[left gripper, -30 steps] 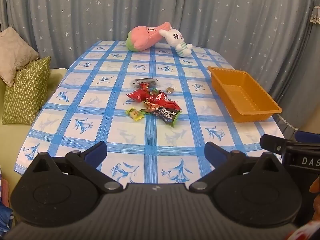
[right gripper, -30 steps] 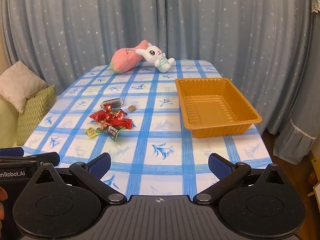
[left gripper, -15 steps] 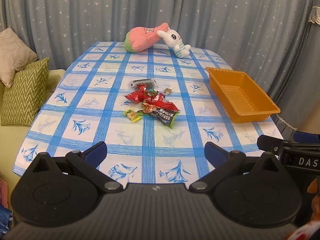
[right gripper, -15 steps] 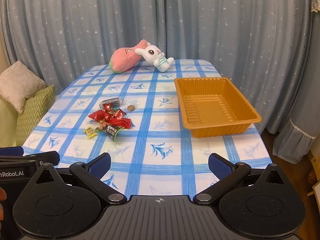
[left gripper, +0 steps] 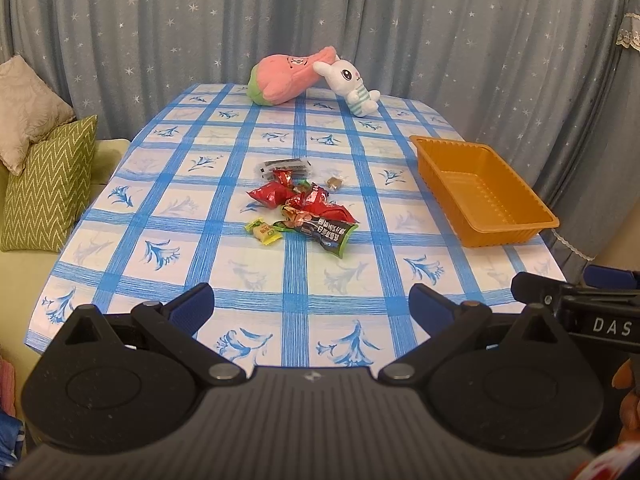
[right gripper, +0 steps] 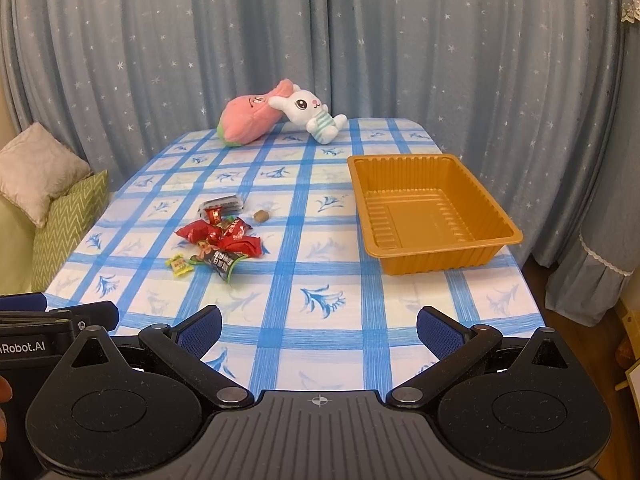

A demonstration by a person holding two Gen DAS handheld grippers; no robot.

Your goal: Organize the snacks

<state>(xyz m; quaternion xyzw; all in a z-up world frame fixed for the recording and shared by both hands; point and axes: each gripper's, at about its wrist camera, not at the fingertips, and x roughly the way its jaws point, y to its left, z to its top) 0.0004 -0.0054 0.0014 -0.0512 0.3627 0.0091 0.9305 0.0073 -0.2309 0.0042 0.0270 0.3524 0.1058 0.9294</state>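
- We see left gripper point(left gripper: 311, 306) spread wide, holding nothing, over near table point(left gripper: 192, 200) edge.
- Right gripper point(right gripper: 319, 326) likewise spread, nothing held.
- Snacks point(left gripper: 304, 208) piled mid-table, well apart from both grippers.
- Tray point(right gripper: 432, 210) sits right of snacks, nothing in it.

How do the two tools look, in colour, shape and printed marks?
The left tool and the right tool look alike: black ribbed body, two round black discs, black link arms, and dark blue textured finger pads. Seen from the side, one carries white letters "DAS", the other "Robot.AI". No cables or sleeves show.
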